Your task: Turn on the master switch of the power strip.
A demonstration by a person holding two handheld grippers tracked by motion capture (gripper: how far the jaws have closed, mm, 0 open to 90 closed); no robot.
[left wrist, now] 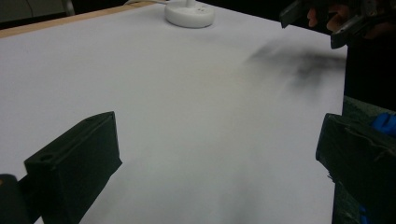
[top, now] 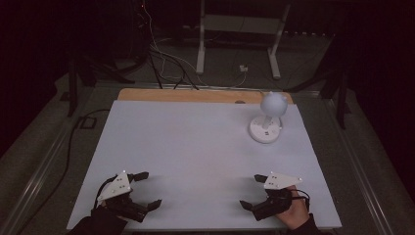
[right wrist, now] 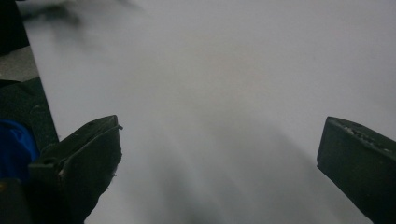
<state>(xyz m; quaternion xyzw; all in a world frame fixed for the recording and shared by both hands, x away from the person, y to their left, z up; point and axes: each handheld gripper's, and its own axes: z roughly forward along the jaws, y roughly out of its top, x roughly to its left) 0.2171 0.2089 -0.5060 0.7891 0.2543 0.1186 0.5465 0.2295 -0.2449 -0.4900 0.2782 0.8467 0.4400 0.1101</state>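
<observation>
A small white lamp (top: 268, 117) with a round head and a disc base stands at the far right of the white table top (top: 195, 152); its base (left wrist: 190, 14) also appears at the top of the left gripper view. My left gripper (top: 149, 190) hovers open near the front left edge, nothing between its jaws. My right gripper (top: 250, 191) is open near the front right edge, held by a hand, jaws wide apart over bare white surface (right wrist: 224, 93). The right gripper (left wrist: 322, 18) appears far off in the left gripper view.
A wooden strip (top: 195, 95) runs along the table's far edge. Beyond it stand a white frame stand (top: 240, 39) and loose cables (top: 166, 63) on the dark floor. A black cable (top: 73, 137) trails down the left side.
</observation>
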